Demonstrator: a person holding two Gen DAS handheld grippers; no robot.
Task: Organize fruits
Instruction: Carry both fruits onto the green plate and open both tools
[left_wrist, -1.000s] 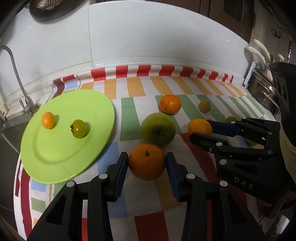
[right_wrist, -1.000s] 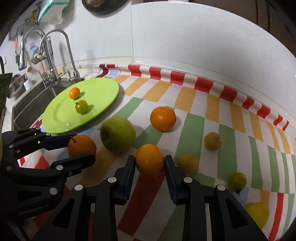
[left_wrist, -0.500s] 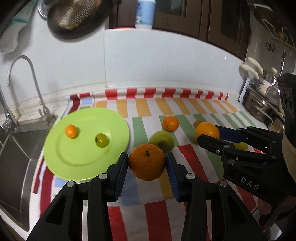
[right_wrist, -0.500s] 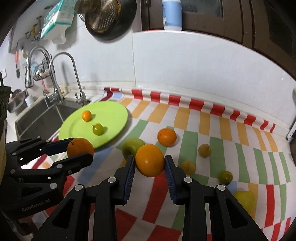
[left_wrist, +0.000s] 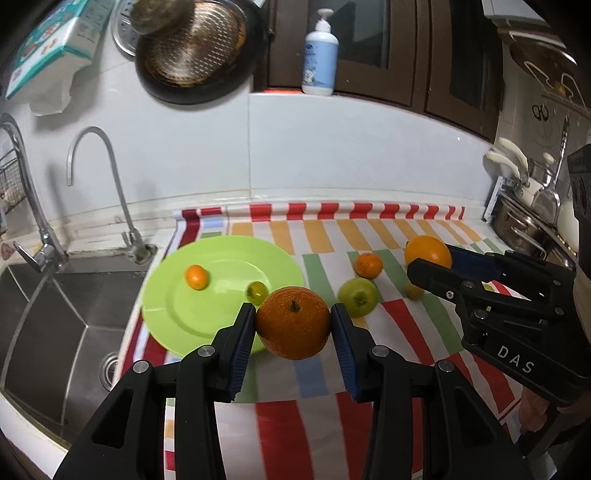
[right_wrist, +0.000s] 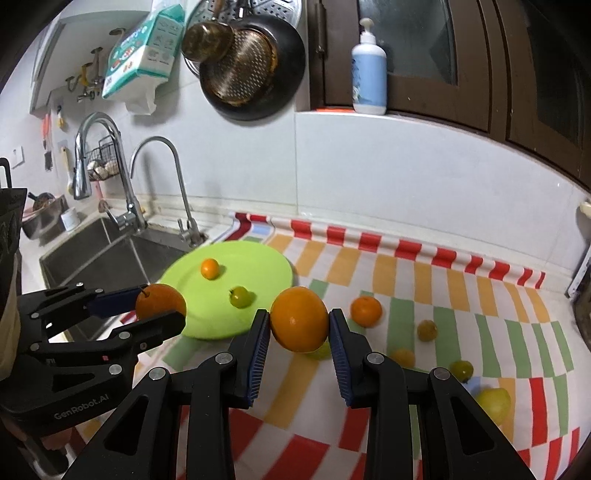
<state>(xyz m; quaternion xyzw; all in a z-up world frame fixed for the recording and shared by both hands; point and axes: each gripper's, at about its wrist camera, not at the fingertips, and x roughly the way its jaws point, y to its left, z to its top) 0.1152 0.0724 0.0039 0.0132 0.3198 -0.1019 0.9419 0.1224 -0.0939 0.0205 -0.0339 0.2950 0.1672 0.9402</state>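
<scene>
Here, from the left wrist, the left gripper (left_wrist: 293, 325) has its jaws clenched on a stemmed orange (left_wrist: 293, 322), lifted clear of the table (left_wrist: 369, 424) with its striped cloth, just in front of the near edge of the green plate (left_wrist: 177, 314). On that plate sit a small orange fruit (left_wrist: 196, 277) and a small green one (left_wrist: 256, 291). A green apple (left_wrist: 357, 297) and another orange (left_wrist: 368, 264) lie on the cloth beyond, and the right gripper (left_wrist: 430, 258) reaches in from the right. From the right wrist, the right gripper (right_wrist: 300, 326) grasps a smooth orange (right_wrist: 299, 319) between its jaws, also held up in the air. To its left the left gripper (right_wrist: 159, 306) holds its stemmed orange (right_wrist: 160, 301) near the plate (right_wrist: 258, 266). A lemon (right_wrist: 493, 404) and several small fruits rest on the cloth at right. The sink (right_wrist: 99, 254) lies left of the plate.
</scene>
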